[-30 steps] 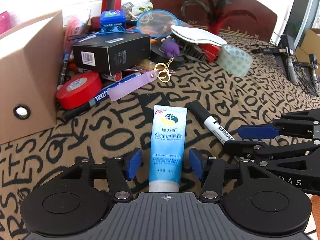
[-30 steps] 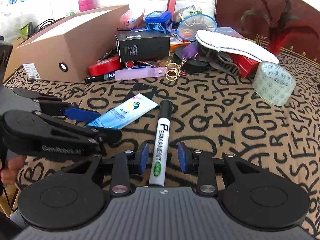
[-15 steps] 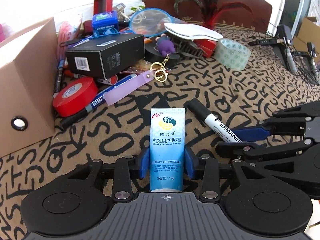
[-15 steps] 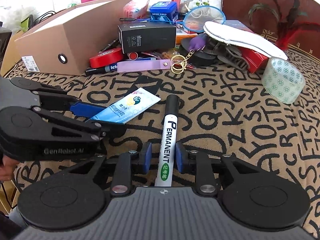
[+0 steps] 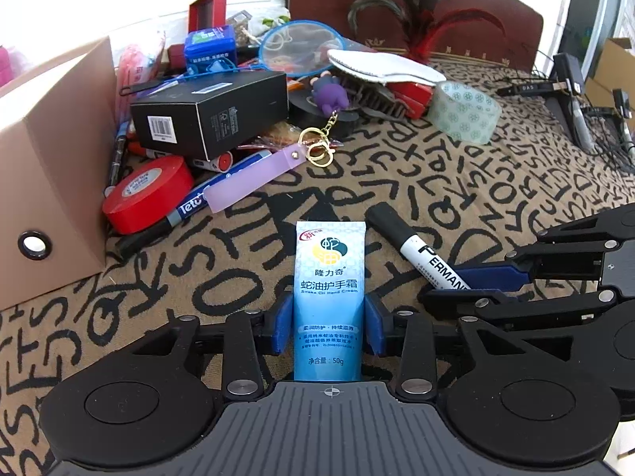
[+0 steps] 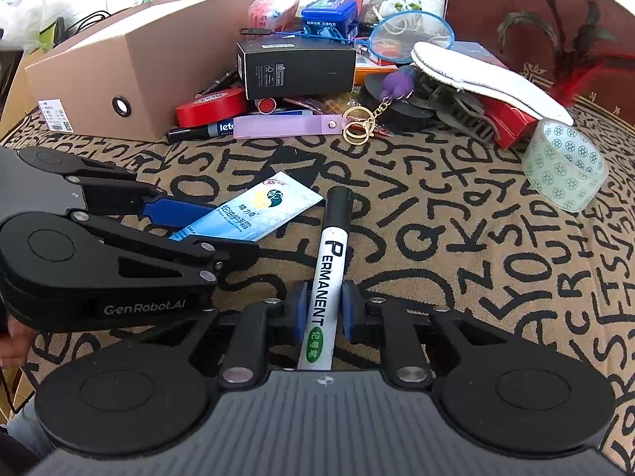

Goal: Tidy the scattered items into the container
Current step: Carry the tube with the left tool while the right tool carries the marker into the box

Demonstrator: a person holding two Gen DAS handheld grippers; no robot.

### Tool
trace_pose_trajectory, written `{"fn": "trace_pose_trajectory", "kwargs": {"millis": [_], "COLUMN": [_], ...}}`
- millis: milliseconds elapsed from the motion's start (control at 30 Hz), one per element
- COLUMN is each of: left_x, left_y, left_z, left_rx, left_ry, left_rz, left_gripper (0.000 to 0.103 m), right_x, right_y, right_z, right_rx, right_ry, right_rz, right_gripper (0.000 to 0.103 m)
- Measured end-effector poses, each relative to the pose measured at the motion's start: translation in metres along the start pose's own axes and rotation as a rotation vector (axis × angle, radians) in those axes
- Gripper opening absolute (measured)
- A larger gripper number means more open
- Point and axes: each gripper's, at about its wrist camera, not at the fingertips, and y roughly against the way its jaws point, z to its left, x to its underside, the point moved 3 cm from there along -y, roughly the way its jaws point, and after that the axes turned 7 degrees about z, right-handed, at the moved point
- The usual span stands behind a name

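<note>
My left gripper point(image 5: 328, 327) is shut on a blue hand cream tube point(image 5: 329, 277), which points away from me over the patterned cloth. My right gripper point(image 6: 324, 309) is shut on a white permanent marker point(image 6: 329, 261) with a black cap. Each gripper shows in the other's view: the right one point(image 5: 476, 281) beside the tube, the left one point(image 6: 190, 218) to the left of the marker. The tube point(image 6: 258, 206) and marker point(image 5: 420, 250) lie side by side. The brown cardboard box point(image 5: 47, 158) stands at the far left; it also shows in the right wrist view point(image 6: 119, 67).
A pile lies behind: red tape roll point(image 5: 147, 194), black box point(image 5: 214, 119), purple strap with gold key rings point(image 5: 258, 178), blue pen point(image 5: 190, 206), clear tape roll point(image 5: 464, 111), white insole point(image 5: 381, 65), blue racket point(image 5: 301, 45). Cables and stands point(image 5: 575, 103) at the right.
Both grippers closed: the left one's jaws came in onto the cream tube, the right one's onto the marker. Both views have moved slightly forward.
</note>
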Motion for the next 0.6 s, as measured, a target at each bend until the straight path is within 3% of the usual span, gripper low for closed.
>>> {"fn": "trace_pose_trajectory", "kwargs": {"millis": [133, 333, 600], "left_x": [0.002, 0.014, 0.014], "left_y": [0.005, 0.025, 0.065], "left_z": [0.006, 0.028, 0.068], "left_rx": [0.026, 0.099, 0.113], "left_ry": [0.045, 0.146, 0.253], "left_rz": [-0.005, -0.014, -0.107], "left_gripper": [0.036, 0.036, 0.035], "right_x": [0.001, 0.002, -0.028], "right_y": [0.003, 0.012, 0.029], "right_z": [0.003, 0.018, 0.056], "right_rx": [-0.007, -0.113, -0.183], "right_ry": [-0.018, -0.03, 0.029], "right_rz": [-0.005, -0.014, -0.068], "right_gripper": [0.019, 0.017, 0.017]}}
